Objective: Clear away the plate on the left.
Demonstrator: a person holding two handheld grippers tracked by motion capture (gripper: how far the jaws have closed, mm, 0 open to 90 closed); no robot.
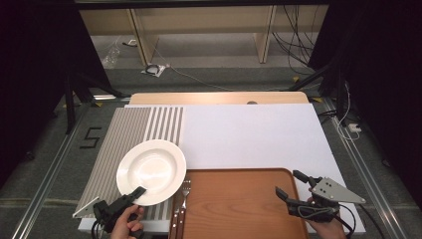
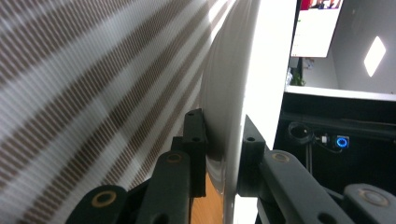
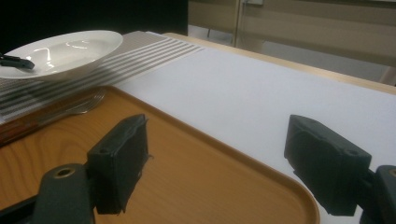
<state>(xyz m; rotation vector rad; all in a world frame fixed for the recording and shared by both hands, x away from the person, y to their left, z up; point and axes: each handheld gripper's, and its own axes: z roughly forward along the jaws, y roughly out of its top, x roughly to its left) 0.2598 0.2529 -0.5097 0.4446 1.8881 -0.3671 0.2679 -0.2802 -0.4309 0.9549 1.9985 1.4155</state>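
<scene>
Left gripper point(image 1: 133, 194) clamps the near rim of the white plate point(image 1: 152, 171), just left of the wooden tray point(image 1: 239, 209). Right gripper point(image 1: 292, 185) gapes wide over the tray's right edge, holding nothing.

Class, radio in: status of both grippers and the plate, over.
Left gripper shut on white plate rim, over striped mat. Right gripper open, empty, over wooden tray. Fork beside plate on the tray's left edge.

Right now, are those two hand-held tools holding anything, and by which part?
The left tool grips the round white ceramic plate by its near rim, one jaw above and one below. The right tool is open and holds nothing.
</scene>
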